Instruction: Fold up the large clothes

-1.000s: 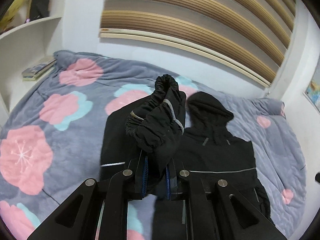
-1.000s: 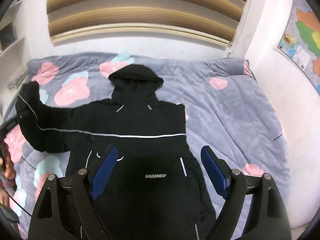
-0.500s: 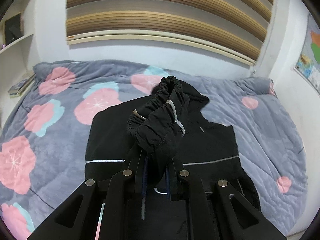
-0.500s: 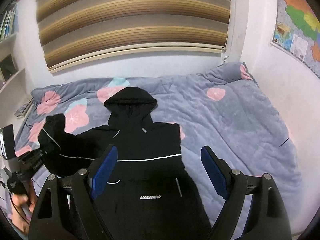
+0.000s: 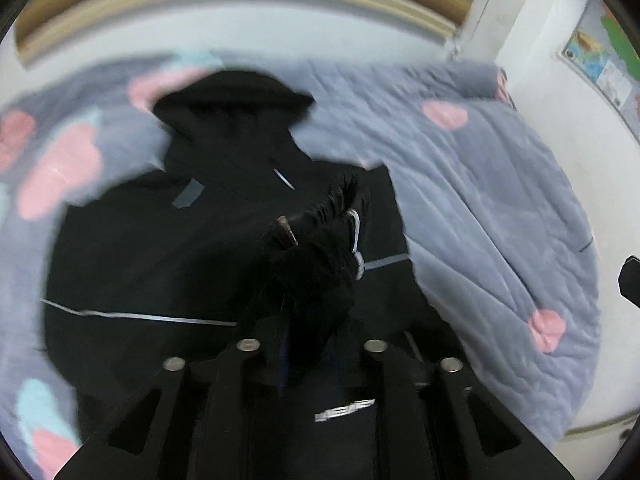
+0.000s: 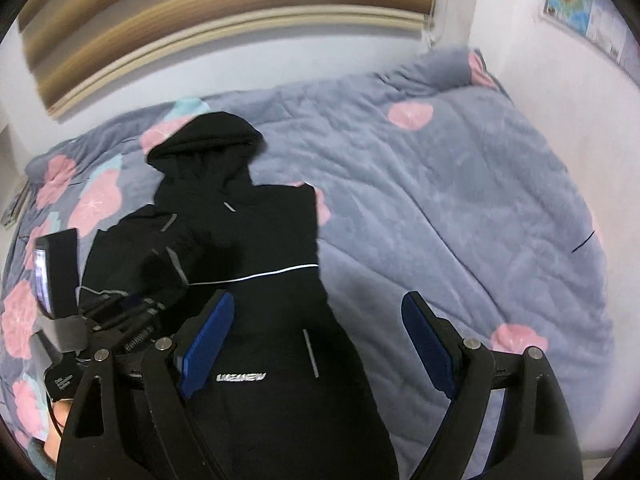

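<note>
A black hooded jacket point(image 6: 276, 248) lies face up on the bed, hood toward the wall; it also shows in the left wrist view point(image 5: 168, 248). My left gripper point(image 5: 310, 364) is shut on the jacket's left sleeve cuff point(image 5: 320, 256) and holds it above the jacket's chest. In the right wrist view the left gripper point(image 6: 136, 312) sits at the left with the sleeve point(image 6: 160, 252) folded over the body. My right gripper point(image 6: 316, 344) is open and empty, above the jacket's lower front near the white logo point(image 6: 240, 378).
The grey-blue quilt point(image 6: 460, 220) with pink flowers covers the bed, bare on the right. A white wall and wooden slats point(image 6: 200, 20) stand behind it. A map point(image 6: 588, 4) hangs on the right wall. The bed's right edge point(image 5: 592, 420) drops off.
My left gripper has carried the sleeve cuff rightward across the jacket, from the left side to over the chest. The right gripper has stayed open and shifted slightly right.
</note>
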Demonstrator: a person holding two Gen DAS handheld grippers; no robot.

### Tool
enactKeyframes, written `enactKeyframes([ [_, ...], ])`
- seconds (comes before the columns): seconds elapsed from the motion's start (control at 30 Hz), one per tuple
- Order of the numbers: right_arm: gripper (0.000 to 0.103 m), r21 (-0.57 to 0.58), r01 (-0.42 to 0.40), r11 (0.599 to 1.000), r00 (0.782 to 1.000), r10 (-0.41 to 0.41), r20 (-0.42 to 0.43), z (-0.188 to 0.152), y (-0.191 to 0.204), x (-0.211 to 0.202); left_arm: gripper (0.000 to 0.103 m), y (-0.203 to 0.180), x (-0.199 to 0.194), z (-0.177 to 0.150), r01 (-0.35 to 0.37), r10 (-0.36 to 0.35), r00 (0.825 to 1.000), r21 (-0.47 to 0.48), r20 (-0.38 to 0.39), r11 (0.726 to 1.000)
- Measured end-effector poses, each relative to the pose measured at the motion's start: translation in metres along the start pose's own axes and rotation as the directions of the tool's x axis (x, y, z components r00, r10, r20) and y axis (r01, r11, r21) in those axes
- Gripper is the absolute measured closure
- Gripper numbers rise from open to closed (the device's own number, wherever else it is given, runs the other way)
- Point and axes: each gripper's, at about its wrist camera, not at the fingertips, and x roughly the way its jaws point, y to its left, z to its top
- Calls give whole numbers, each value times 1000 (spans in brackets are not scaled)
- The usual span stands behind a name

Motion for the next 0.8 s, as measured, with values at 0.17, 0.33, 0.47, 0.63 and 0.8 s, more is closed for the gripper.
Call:
enactKeyframes([
  [0.17, 15, 51, -49, 997, 993, 54, -101, -5, -14, 67, 54, 10, 45, -7, 91, -96, 987, -45, -131, 995],
  [0.33, 15, 63, -168, 984, 964, 178, -200, -20, 13, 135, 54, 44, 41, -23, 92, -104, 981, -81, -161, 992],
  [0.47, 15, 46, -283, 958, 921, 285, -264, -31, 56, 176, 54, 78, 25, -32, 11, -24, 989, -89, -144, 996],
  [0.63, 19, 20, -289, 957, 903, 279, -326, -40, 94, 217, 54, 122, 7, -39, -50, 29, 991, -160, -127, 986],
  [0.8, 35, -55, -236, 970, 916, 203, -346, -42, 111, 226, 54, 153, -2, -40, -88, 68, 992, -208, -102, 974],
])
